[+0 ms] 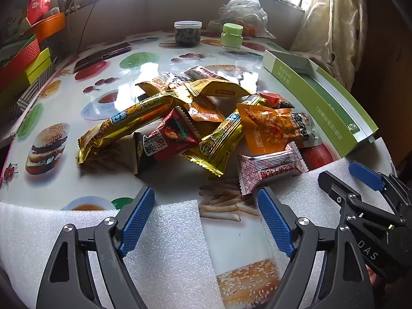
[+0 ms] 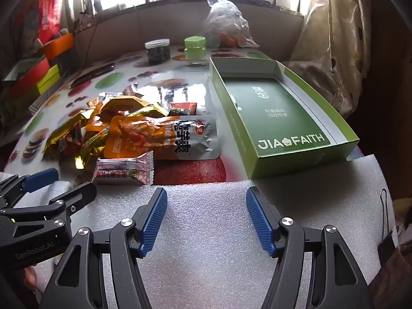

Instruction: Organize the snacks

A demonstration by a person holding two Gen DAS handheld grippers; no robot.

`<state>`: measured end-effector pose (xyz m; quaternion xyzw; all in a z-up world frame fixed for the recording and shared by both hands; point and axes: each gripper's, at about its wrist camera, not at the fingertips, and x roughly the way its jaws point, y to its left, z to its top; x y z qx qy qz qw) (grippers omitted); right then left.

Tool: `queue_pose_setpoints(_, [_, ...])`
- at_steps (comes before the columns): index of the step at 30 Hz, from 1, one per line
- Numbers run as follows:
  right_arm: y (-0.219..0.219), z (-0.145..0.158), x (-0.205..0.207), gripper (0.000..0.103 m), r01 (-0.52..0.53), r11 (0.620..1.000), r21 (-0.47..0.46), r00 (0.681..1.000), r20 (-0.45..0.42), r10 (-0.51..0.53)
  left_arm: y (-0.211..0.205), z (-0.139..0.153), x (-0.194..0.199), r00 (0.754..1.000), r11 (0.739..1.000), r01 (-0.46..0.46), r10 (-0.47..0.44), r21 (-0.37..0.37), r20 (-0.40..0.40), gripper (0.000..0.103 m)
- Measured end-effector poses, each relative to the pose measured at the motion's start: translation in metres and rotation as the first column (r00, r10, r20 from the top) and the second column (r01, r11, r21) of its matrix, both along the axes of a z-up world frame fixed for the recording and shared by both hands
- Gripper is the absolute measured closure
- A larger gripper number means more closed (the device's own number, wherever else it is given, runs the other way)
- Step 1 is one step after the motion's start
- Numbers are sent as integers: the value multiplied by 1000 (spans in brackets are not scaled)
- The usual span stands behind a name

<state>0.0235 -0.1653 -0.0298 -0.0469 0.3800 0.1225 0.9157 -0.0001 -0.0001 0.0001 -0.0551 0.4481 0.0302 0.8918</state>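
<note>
Blue-padded fingers of the left hand-held gripper (image 1: pixel 206 221) are spread wide and released, with nothing between them; white foam sheet (image 1: pixel 167 244) and the printed counter (image 1: pixel 51 175) are seen beneath. At 3 o'clock of it the right hand-held gripper (image 2: pixel 206 216) is likewise held released and empty, poised over the same foam. At 12 o'clock from the left hand-held gripper a heap of snack packets (image 1: pixel 195 118) is piled on the counter: a long yellow bar (image 1: pixel 128 123), an orange pouch (image 1: pixel 267 128), and a red-and-white wafer pack (image 1: pixel 270 170) lying nearest the fingers. An open green box (image 2: pixel 273 118) is placed at 1 o'clock from the right hand-held gripper, just beside the heap, its interior unfilled. Farther off, at 12 o'clock, a dark-filled jar (image 1: pixel 187 33) and a green-lidded jar (image 1: pixel 231 36) are stood before a plastic bag (image 1: pixel 242 10).
</note>
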Motion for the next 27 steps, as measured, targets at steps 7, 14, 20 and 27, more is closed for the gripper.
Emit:
queue_pose_setpoints(7, [0, 0, 0, 39, 1, 1000, 0, 1000, 0, -1, 0, 0, 0, 1000, 1000, 0, 0, -4, -3, 20])
queue_pose_setpoints(14, [0, 0, 0, 39, 0, 1000, -1, 1000, 3, 0, 0, 0, 0, 1000, 1000, 0, 0, -5, -4, 20])
queue_pose_setpoints(20, [0, 0, -1, 39, 0, 1000, 0, 1000, 3, 0, 0, 0, 0, 1000, 1000, 0, 0, -5, -5, 20])
queue_pose_setpoints(27, [0, 0, -2, 39, 0, 1000, 0, 1000, 5, 0, 0, 0, 0, 1000, 1000, 0, 0, -5, -4, 20])
